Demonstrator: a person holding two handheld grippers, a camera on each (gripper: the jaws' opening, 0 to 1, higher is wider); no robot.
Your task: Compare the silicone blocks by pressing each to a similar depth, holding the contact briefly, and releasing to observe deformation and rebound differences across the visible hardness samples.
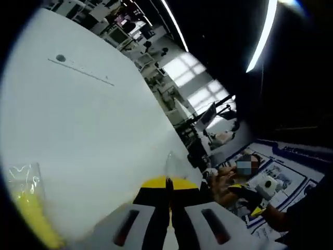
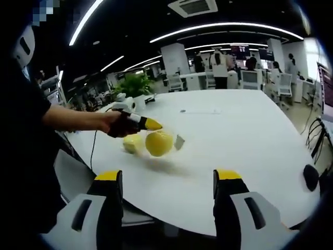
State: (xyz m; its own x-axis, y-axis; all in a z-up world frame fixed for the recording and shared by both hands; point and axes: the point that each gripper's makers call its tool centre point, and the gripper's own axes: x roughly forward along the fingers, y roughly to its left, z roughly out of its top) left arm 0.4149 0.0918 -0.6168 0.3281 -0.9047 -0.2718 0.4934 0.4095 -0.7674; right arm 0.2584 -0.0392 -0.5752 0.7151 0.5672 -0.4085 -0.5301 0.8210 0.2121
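In the right gripper view there is one white table [image 2: 244,140], and on it two yellow silicone blocks: a rounder one [image 2: 158,143] nearer the camera and a paler one [image 2: 132,143] just beside it. One small clear piece [image 2: 179,141] lies next to them, and one dark object [image 2: 310,177] sits at the table's edge. Two grippers count here: the right gripper [image 2: 169,200] with its two yellow-tipped jaws standing wide apart, and the left gripper [image 2: 143,123] held in one hand [image 2: 115,124]. One potted plant [image 2: 134,85] stands behind. The left gripper view adds one clear bag with yellow contents [image 1: 27,200]
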